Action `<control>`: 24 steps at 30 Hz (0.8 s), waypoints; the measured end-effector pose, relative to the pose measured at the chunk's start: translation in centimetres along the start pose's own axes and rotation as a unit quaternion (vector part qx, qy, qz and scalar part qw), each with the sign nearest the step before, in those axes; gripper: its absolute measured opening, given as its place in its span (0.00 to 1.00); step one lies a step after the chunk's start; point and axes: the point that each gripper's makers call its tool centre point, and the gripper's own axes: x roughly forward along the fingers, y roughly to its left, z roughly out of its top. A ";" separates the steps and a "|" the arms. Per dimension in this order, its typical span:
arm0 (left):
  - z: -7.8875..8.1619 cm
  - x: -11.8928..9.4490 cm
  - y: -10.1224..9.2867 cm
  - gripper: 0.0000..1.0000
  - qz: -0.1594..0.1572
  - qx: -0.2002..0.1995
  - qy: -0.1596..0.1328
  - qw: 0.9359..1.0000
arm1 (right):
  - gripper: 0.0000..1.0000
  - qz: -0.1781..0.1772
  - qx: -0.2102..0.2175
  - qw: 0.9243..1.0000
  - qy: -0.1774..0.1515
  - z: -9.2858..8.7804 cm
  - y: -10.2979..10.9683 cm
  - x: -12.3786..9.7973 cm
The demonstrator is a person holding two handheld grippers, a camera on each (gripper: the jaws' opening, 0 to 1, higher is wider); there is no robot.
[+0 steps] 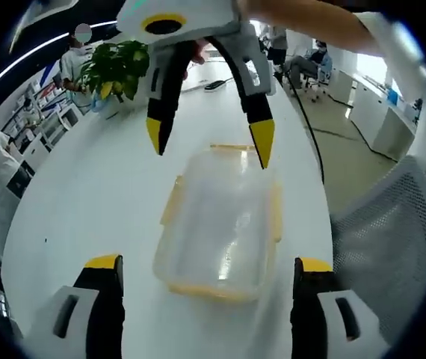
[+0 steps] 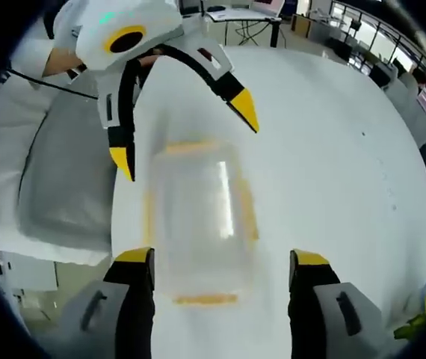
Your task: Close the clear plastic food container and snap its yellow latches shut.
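A clear plastic food container (image 1: 220, 224) with yellow latches along its edges lies on the white table (image 1: 86, 187), its lid resting on top. My left gripper (image 1: 209, 263) is open, its jaws standing wide on either side of the container's near end. From the far side my right gripper (image 1: 208, 142) points down at the container's far end, also open and holding nothing. In the right gripper view the container (image 2: 198, 217) is blurred between my right gripper's (image 2: 222, 257) open jaws, with the left gripper (image 2: 184, 136) opposite. Whether any latch is snapped down is unclear.
A grey mesh chair (image 1: 381, 232) stands at the table's edge beside the container, seen as the chair (image 2: 63, 179) in the right gripper view. A green potted plant (image 1: 116, 67) and a small dark object (image 1: 214, 84) sit farther along the table. People sit in the background.
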 end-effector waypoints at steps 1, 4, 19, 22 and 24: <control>0.0 0.0 0.0 0.93 -0.002 0.001 0.000 1.000 | 0.71 0.001 -0.002 1.000 0.001 0.0 0.1 0.0; 0.0 -0.1 -0.1 0.92 -0.017 -0.004 0.003 1.000 | 0.73 0.010 -0.018 1.000 0.018 -0.4 1.0 0.0; -1.0 1.0 0.0 0.93 -0.033 0.020 0.049 0.998 | 0.77 0.021 -0.043 0.997 0.058 -2.5 1.8 1.1; -0.8 1.3 -0.2 0.91 -0.041 0.026 0.052 0.997 | 0.78 0.020 -0.039 0.997 0.062 -3.1 1.7 1.5; -0.7 1.6 -0.2 0.91 -0.041 0.035 0.054 0.997 | 0.77 0.017 -0.034 0.997 0.066 -3.5 1.4 1.8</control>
